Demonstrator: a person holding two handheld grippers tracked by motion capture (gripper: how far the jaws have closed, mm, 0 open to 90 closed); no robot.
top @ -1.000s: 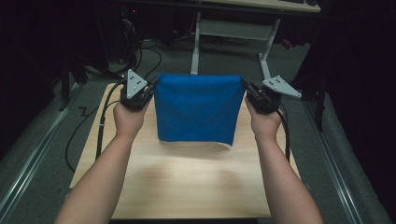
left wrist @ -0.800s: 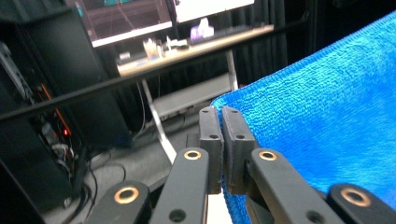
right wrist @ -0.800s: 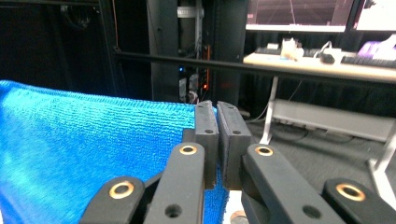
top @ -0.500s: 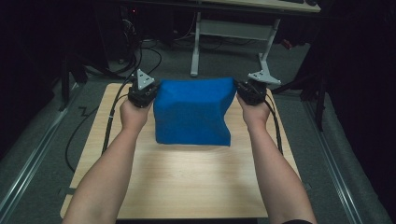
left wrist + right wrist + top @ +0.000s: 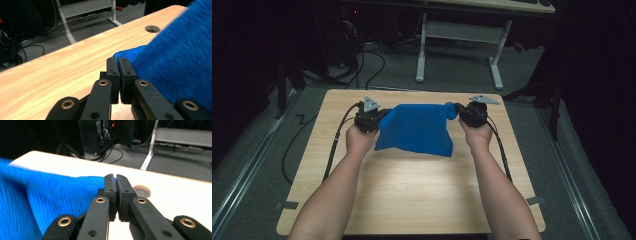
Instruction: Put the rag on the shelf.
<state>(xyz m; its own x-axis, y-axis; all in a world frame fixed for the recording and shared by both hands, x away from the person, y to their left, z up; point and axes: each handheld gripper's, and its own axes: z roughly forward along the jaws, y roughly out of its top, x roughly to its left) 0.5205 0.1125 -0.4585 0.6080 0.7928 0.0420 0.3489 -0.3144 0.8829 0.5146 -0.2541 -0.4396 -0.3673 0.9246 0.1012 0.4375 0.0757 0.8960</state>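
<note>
The blue cloth point(image 5: 417, 129) hangs stretched between the two grippers over the far half of the bench point(image 5: 412, 200), its upper edge pulled nearly straight from one gripper to the other. Its lower edge sags toward the person and lies on or just above the wood; the high view does not settle which. The near right corner of the cloth drops lower than the near left one.

The left gripper point(image 5: 371, 116) is clenched on the cloth's upper left corner; in the left gripper view its jaws stand pressed together with the blue nap point(image 5: 175, 62) bunched against and beside them. The right gripper point(image 5: 468, 113) is clenched on the upper right corner, where a small roll of cloth bulges just beside it; in the right gripper view the jaws are likewise closed tight, with the fabric point(image 5: 50, 192) spreading away to the left.

Around the cloth the bench is bare light wood. A wide strip lies open between the cloth's lower edge and the near edge, crossed by the person's forearms. Narrower margins run to the left and right edges, where the black cables trail back from each gripper. The far edge is close behind the grippers, and a round cable hole point(image 5: 142, 190) sits in the wood near the right gripper. Beyond the far edge, grey floor point(image 5: 452, 80) and a white desk frame point(image 5: 459, 30) stand well apart from the bench.
</note>
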